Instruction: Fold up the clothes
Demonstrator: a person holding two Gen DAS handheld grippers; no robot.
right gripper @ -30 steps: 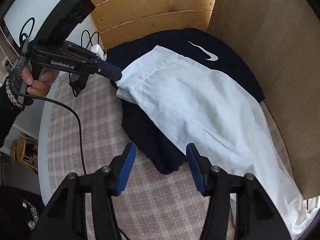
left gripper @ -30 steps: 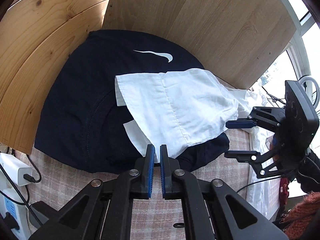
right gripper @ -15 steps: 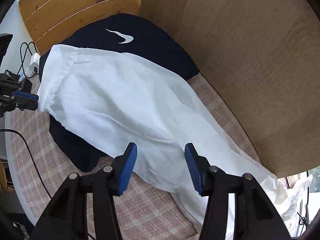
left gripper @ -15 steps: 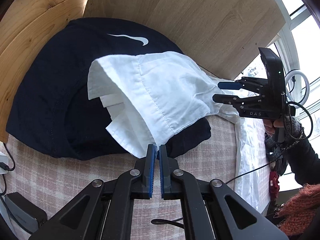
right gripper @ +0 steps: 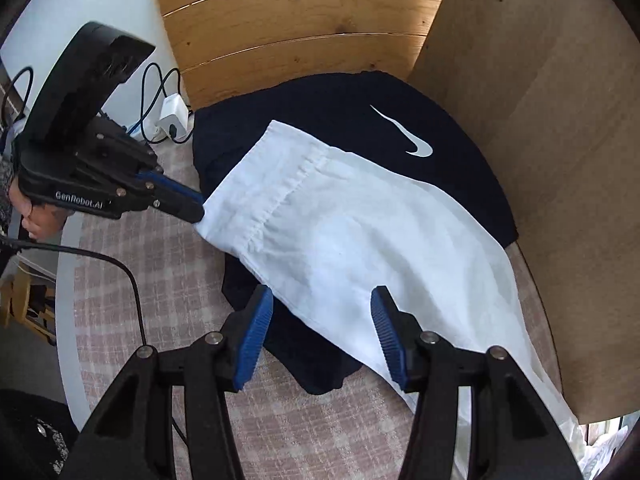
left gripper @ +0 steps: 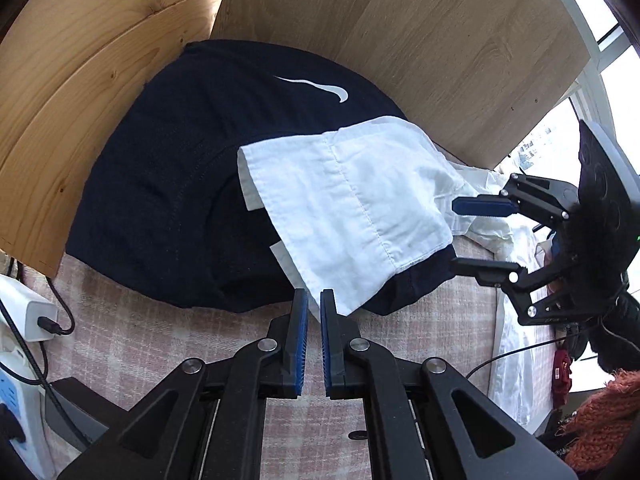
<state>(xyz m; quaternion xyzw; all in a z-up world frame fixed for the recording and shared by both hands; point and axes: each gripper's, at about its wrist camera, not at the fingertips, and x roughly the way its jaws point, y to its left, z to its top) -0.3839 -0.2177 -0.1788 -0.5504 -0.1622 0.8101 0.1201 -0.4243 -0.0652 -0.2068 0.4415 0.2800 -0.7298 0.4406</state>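
Note:
A white garment (left gripper: pixel 352 208) lies across a dark navy garment with a white swoosh (left gripper: pixel 168 200) on the pink checked surface. My left gripper (left gripper: pixel 314 312) is shut on the white garment's near corner. In the right wrist view it (right gripper: pixel 196 208) grips that corner at the left. My right gripper (right gripper: pixel 320 332) is open, its jaws on either side of the white garment's (right gripper: pixel 360 240) near edge, above the navy one (right gripper: pixel 328 120). In the left wrist view it (left gripper: pixel 460 236) stands open at the right edge of the white cloth.
Wooden panels (left gripper: pixel 420 40) wall the back and sides. A white charger and cables (left gripper: pixel 24 316) lie at the left; they also show in the right wrist view (right gripper: pixel 172 114). More white cloth (left gripper: pixel 508 320) trails off to the right. A window is at the far right.
My left gripper has pulled the white corner back towards the left. My right gripper has swung back from the trailing cloth to the garment's near edge, still open.

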